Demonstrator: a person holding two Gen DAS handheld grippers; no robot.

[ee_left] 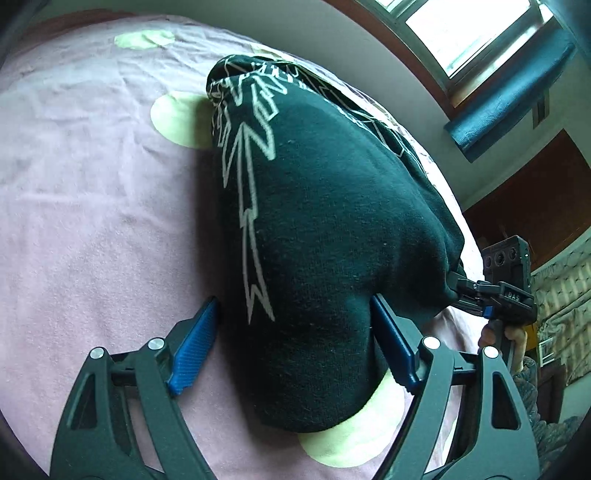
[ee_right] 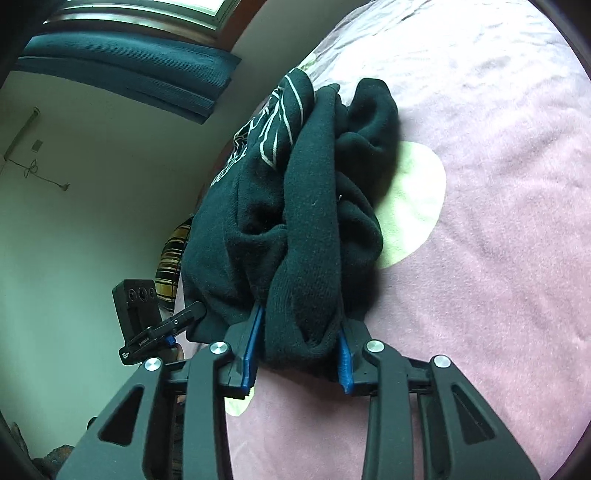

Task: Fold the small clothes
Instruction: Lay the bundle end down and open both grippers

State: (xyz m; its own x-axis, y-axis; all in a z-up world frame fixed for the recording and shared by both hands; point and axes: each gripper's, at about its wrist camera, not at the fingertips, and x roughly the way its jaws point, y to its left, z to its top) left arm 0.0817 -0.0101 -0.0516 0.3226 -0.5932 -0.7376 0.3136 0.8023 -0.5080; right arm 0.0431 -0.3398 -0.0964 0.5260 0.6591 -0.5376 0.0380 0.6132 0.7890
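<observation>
Garment: we see one dark green sweater with pale line print, bunched and lifted over the bed; its far end rests on the pink cover, its near end hangs from the two grippers.
Print: pale zigzag lines run along the left side of the cloth in the left wrist view.
Left gripper: we see its blue pads spread wide, the sweater sagging between them. The right pad touches the cloth; the left pad stands just clear of it. The jaws are released, not pinching.
Right gripper: its jaws are clenched on a thick rolled fold of the sweater, blue pads pressed against both sides.
Right gripper, seen from the left: we find it at the right edge of the cloth, biting a corner, a hand on its handle.
Bed cover: pink, wrinkled, with pale yellow-green round patches beside and under the sweater.
Room: a window with a teal blind lies beyond the bed.
</observation>
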